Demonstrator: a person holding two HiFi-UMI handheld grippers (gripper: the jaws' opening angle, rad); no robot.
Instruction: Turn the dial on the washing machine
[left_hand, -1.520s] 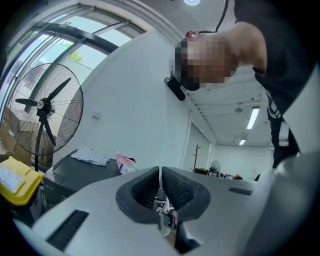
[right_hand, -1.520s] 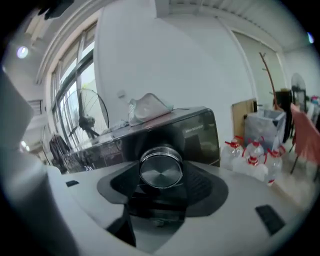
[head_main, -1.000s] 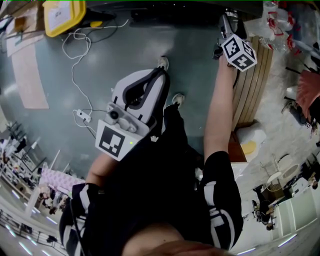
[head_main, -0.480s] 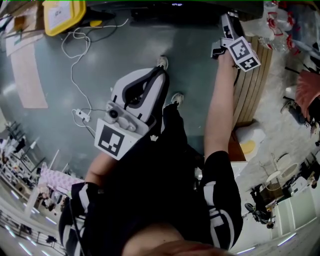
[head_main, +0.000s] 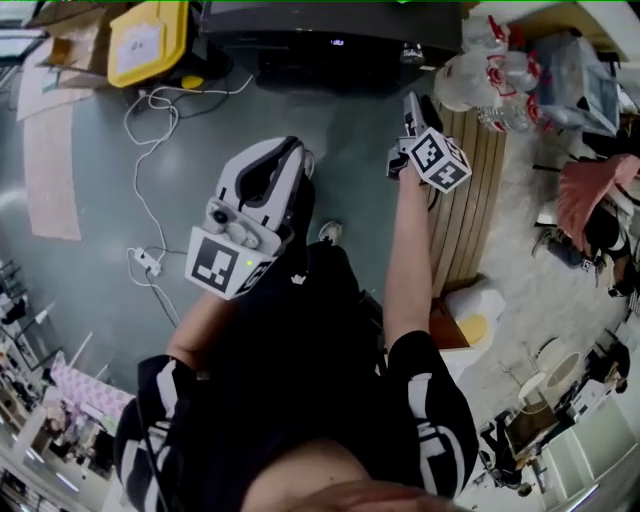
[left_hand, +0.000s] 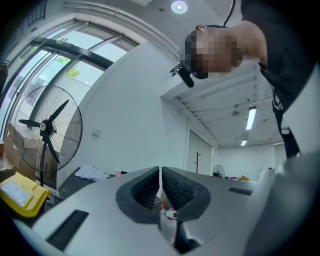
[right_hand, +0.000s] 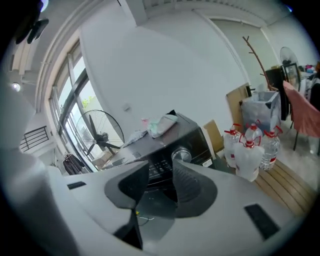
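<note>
Markings: the panel print on the washing machine (right_hand: 200, 142) and the red labels on the water bottles (right_hand: 250, 150) are too small to read. Each marker cube carries only a black-and-white square pattern.

Working left to right in the head view, note the yellow bin (head_main: 150, 40) at the floor's far left and the white cable (head_main: 140, 190) trailing toward you. The grey floor (head_main: 90, 150) around them is open.

Your left gripper (left_hand: 160, 172) is held low over the floor, jaws together on nothing.

Your right gripper (right_hand: 160, 170) points at the washing machine's front. Its jaws are closing but stand apart with nothing between them. The dial (right_hand: 181, 153) sits beyond their tips, untouched.

The slatted wooden platform (head_main: 470, 200) borders your right arm, limiting room on that side.

Change from the earlier frames: the right gripper's cube sits lower and nearer centre, and more of the machine shows at the top edge.
</note>
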